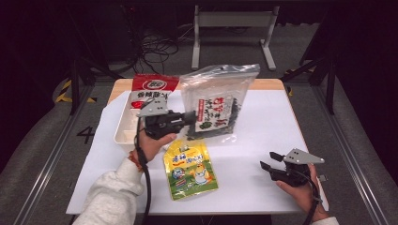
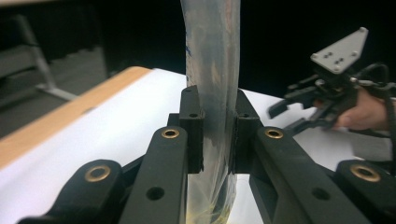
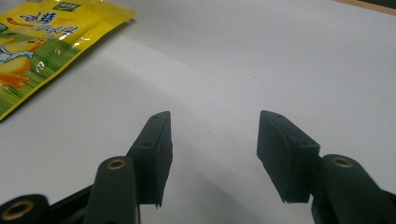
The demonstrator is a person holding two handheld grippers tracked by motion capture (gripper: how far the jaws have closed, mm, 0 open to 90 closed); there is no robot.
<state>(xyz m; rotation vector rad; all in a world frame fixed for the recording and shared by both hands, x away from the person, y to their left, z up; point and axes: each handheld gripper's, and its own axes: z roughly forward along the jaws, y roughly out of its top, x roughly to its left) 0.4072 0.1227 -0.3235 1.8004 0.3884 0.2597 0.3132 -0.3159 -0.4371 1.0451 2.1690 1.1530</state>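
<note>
My left gripper [image 1: 190, 118] is shut on the left edge of a clear bag of dark dried food [image 1: 217, 101] and holds it upright above the table's middle. In the left gripper view the clear bag [image 2: 212, 70] rises edge-on between the two pressed pads [image 2: 192, 126]. My right gripper [image 1: 268, 161] rests low at the table's right front, open, with nothing between its fingers [image 3: 154, 154]. From the left gripper view the right gripper [image 2: 287, 109] shows farther off. A yellow snack pouch [image 1: 190, 168] lies flat at the front middle, and its corner [image 3: 42, 42] shows in the right gripper view.
A red and white packet [image 1: 151, 90] leans in a white tray [image 1: 123, 131] at the table's left back. White paper [image 1: 263, 126] covers the tabletop, with a wooden edge [image 1: 123, 84] at the back. Cables and a metal frame [image 1: 230, 21] stand on the floor behind.
</note>
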